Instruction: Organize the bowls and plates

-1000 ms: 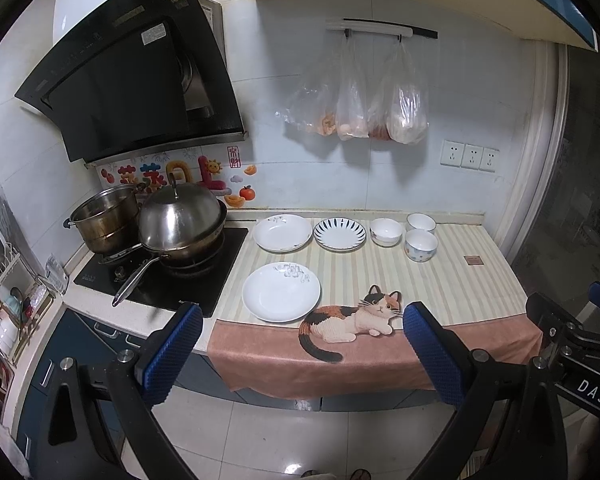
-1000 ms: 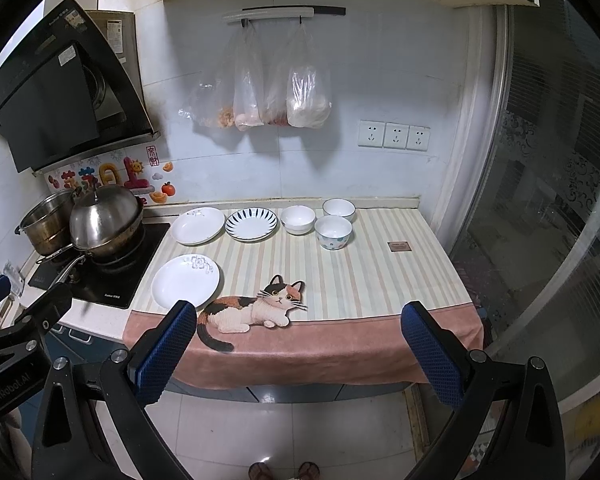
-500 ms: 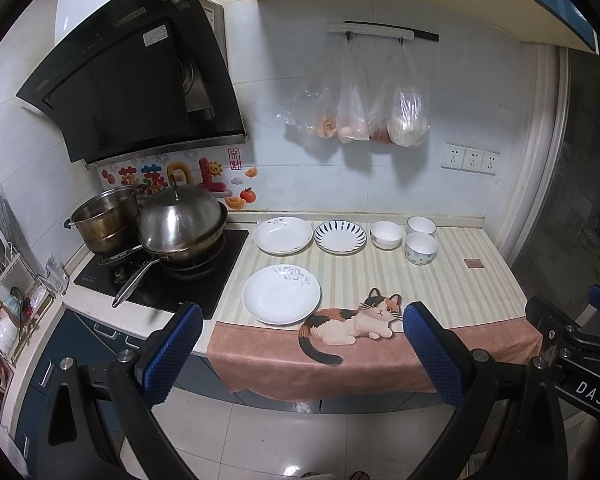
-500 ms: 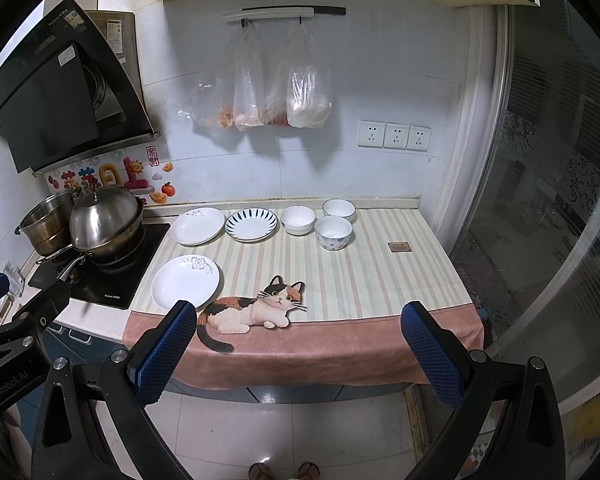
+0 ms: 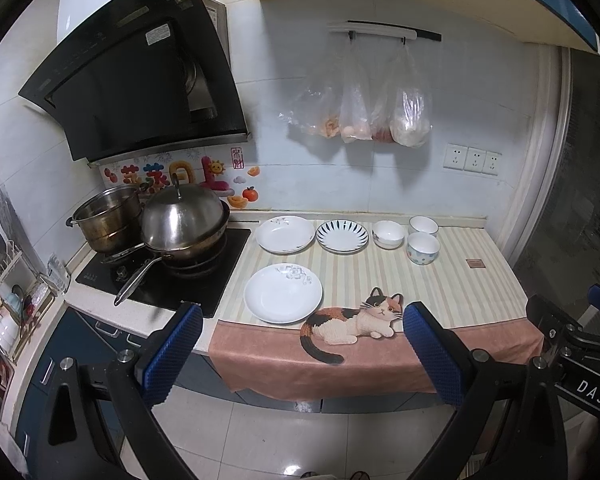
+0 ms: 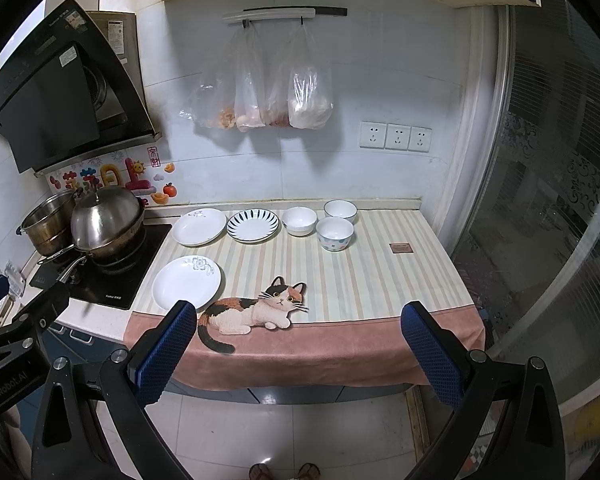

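Observation:
On a striped cloth over the counter lie a white flowered plate [image 5: 283, 298] [image 6: 187, 282] at the front, a second white plate [image 5: 286, 234] [image 6: 199, 226] and a blue-striped plate [image 5: 342, 235] [image 6: 253, 225] behind it. Right of these stand a white bowl [image 5: 388, 233] [image 6: 299, 220], a blue-rimmed bowl [image 5: 423, 225] [image 6: 340, 210] and a patterned bowl [image 5: 423, 248] [image 6: 334, 238]. My left gripper [image 5: 298, 354] and right gripper [image 6: 298, 354] are both open and empty, held well in front of the counter above the floor.
A lidded wok [image 5: 182, 224] and a steel pot [image 5: 108, 222] sit on the black hob [image 5: 168, 280] at the left, under a range hood [image 5: 140, 80]. Plastic bags [image 5: 360, 116] hang on the wall. A dish rack [image 5: 4, 292] stands at far left. A glass door [image 6: 548, 200] bounds the right.
Both views have drifted only slightly; the counter and dishes are unchanged and both grippers stay open.

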A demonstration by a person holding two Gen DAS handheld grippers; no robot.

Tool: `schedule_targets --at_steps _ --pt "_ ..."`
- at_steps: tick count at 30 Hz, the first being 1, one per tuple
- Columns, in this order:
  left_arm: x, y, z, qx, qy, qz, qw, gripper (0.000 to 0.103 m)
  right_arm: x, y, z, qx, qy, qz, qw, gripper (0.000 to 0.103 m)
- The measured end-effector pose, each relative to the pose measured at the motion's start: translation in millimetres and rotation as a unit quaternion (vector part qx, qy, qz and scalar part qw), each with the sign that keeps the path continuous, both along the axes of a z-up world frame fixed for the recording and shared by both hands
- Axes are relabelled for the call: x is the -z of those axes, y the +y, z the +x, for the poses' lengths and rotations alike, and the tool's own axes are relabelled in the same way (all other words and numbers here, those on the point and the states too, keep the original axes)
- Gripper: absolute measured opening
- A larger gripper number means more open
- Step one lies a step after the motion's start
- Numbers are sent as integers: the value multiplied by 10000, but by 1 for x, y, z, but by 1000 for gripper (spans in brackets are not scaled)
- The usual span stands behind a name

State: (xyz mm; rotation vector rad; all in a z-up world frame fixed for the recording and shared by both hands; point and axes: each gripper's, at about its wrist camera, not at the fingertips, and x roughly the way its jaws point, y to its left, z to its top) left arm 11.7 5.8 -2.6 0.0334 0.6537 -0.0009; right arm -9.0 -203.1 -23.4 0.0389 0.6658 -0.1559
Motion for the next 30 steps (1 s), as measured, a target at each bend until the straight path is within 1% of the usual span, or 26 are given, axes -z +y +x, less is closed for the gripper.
schedule_targets --at_steps 30 --pt "0 3 1 -5 -26 12 10000 103 -1 1 1 -2 1 23 10000 103"
